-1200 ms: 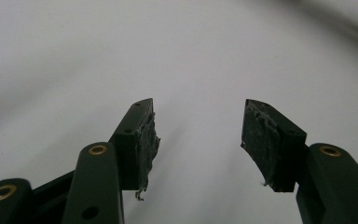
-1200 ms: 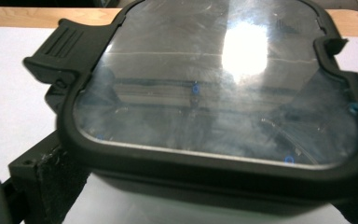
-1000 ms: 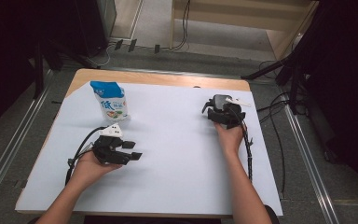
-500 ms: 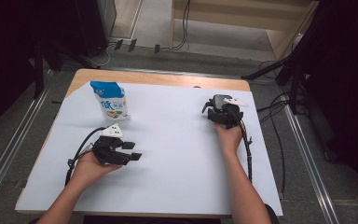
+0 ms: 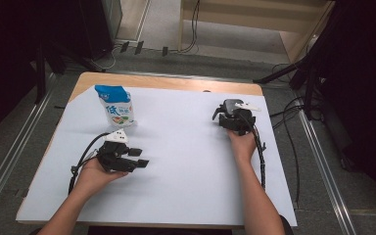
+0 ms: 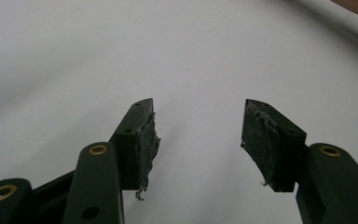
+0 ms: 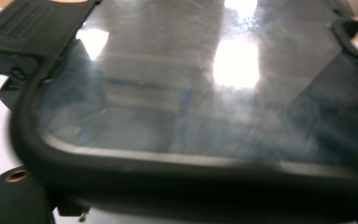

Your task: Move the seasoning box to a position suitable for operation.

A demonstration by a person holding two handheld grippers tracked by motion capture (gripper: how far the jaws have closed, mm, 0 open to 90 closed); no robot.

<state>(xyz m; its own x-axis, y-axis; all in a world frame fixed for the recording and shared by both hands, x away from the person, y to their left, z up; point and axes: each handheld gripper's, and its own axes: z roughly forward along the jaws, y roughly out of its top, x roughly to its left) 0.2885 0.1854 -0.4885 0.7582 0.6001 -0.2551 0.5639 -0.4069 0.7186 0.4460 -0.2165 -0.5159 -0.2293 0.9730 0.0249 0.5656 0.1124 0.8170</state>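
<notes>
My left gripper [image 5: 139,157] rests on the white table sheet [image 5: 186,166] at the near left, pointing right. Its jaws stand apart with only bare sheet between the worn pads [image 6: 147,140]. My right gripper [image 5: 220,115] sits at the far right of the table, held from behind by a hand. A black-cased device with a glossy dark screen [image 7: 191,93] lies right against its camera, its rubber rim [image 7: 121,165] crossing just above the jaws. These jaws have just been closing with the device's edge between them, and they seem to pinch it. The pads themselves are hidden.
A blue-and-white pouch [image 5: 115,106] stands upright at the far left of the sheet, just beyond my left gripper. Cables trail from both grippers, the right one [image 5: 262,156] running along the forearm. Wooden table edge [image 5: 166,81] shows at the back.
</notes>
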